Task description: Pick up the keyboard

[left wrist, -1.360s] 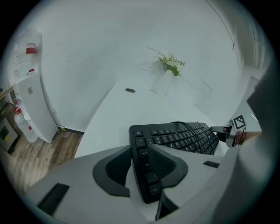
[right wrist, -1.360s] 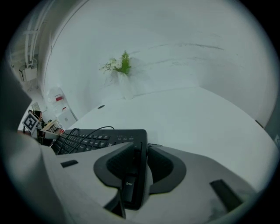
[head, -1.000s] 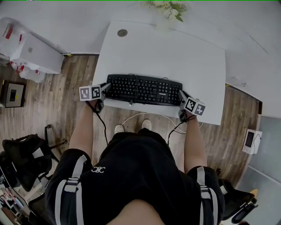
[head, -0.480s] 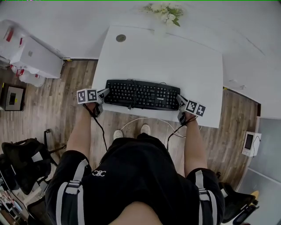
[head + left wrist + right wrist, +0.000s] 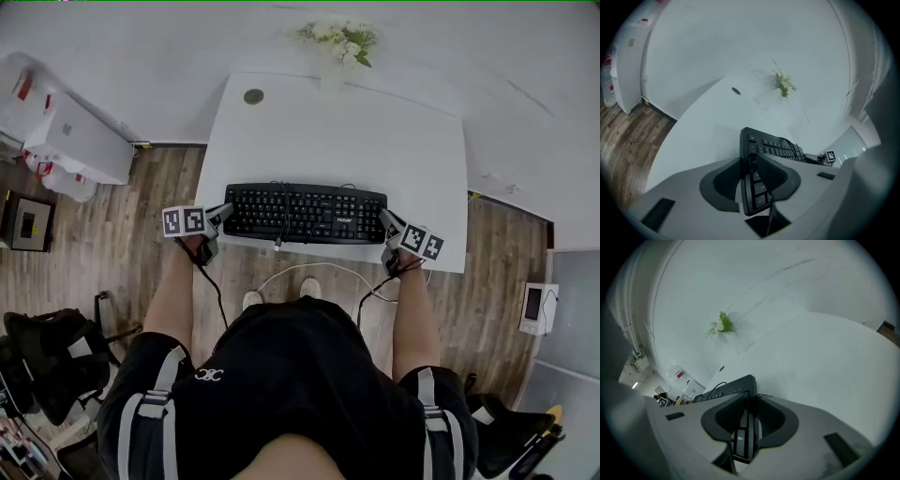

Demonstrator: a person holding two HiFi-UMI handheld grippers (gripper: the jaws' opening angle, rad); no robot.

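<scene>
A black keyboard (image 5: 305, 212) lies crosswise over the near part of the white table (image 5: 337, 122). My left gripper (image 5: 225, 212) grips its left end, and my right gripper (image 5: 386, 221) its right end. In the left gripper view the keyboard (image 5: 773, 147) runs away between the pads of the left gripper (image 5: 752, 176), which press on its end. In the right gripper view the keyboard's other end (image 5: 731, 387) sits between the right gripper's (image 5: 749, 420) closing jaws, and the pads touch it. The keyboard's cable (image 5: 309, 267) hangs in a loop below the table's near edge.
A vase of flowers (image 5: 337, 42) stands at the table's far edge, and a round cable hole (image 5: 253, 96) lies at the far left. A white cabinet (image 5: 75, 141) stands on the wooden floor to the left. A dark chair (image 5: 47, 361) is at the lower left.
Both grippers have closed on the keyboard's ends. Both hands have risen a little with the keyboard between them.
</scene>
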